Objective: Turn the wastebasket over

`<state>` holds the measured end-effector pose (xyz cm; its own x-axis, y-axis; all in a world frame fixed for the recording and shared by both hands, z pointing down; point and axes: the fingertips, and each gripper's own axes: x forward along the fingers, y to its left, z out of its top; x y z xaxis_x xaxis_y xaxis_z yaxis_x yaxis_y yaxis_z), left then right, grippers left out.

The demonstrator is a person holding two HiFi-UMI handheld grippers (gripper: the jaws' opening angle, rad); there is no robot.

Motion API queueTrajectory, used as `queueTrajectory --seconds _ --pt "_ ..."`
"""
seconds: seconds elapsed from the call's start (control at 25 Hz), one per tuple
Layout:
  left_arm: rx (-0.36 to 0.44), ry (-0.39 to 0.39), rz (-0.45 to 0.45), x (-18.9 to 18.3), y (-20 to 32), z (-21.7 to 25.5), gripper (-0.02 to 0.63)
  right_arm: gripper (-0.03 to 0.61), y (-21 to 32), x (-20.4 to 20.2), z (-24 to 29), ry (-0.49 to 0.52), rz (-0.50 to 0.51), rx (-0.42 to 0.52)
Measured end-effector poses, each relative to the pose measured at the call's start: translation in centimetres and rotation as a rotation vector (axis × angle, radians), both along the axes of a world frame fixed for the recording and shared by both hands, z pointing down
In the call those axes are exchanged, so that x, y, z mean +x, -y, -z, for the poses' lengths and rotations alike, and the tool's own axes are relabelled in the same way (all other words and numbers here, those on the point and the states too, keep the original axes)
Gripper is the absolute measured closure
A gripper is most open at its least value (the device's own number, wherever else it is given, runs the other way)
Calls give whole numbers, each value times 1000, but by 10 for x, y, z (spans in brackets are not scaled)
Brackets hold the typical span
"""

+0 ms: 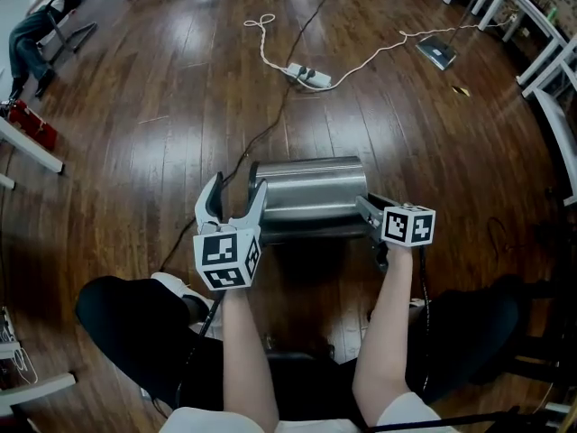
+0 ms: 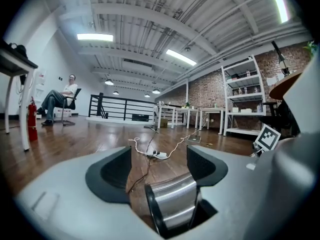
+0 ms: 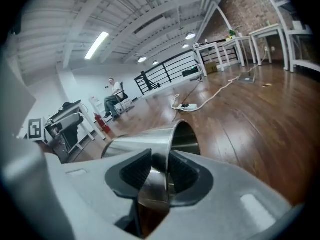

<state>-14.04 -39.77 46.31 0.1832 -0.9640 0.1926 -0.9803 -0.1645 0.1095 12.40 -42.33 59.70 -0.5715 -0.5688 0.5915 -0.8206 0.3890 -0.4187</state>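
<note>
Steel wastebasket [image 1: 306, 188] on its side on the wooden floor [image 1: 180, 106], lying crosswise just ahead of the person's knees, dark-ringed base to the left, open mouth to the right.

Left tool [image 1: 237, 188] at the base end, jaws spread wide, nothing gripped. From the left gripper view, wastebasket [image 2: 175, 204] low between the jaws of the tool [image 2: 157, 164] and nearer the right-hand one, clear of both pads.

Right tool [image 1: 374, 213] at the open mouth. From the right gripper view, tool [image 3: 160, 169] at a narrow gap, astride the rim of the wastebasket [image 3: 145, 139]: one pad outside the wall, one inside, seemingly just off the metal rather than pinching it.

Beyond the wastebasket, a white power strip [image 1: 308, 77] with cables trailing across the floor. Far off, a person on a chair [image 2: 60, 96].
</note>
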Motion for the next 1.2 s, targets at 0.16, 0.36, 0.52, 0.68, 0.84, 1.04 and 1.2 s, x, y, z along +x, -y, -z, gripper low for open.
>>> queueTrajectory --seconds 0.16,0.36,0.52,0.68,0.84,1.04,1.2 --pt "-48 4 -24 13 3 -20 241 467 -7 36 -35 3 -75 -86" --pt "-133 1 -62 34 2 -58 239 465 -6 39 -35 -66 -65 -58" --pt "-223 -62 -28 27 0 -94 264 434 1 46 -20 -243 -26 64" --pt "-280 -259 68 7 2 -125 268 434 10 53 -5 -183 -84 92" --pt "-326 -352 62 10 -5 -144 296 434 6 57 -10 -186 -106 67" --pt "-377 -378 46 16 -13 -163 378 434 2 45 -18 -190 -69 42" --pt "-344 -432 -27 27 -11 -158 496 439 1 45 -24 -218 -59 24"
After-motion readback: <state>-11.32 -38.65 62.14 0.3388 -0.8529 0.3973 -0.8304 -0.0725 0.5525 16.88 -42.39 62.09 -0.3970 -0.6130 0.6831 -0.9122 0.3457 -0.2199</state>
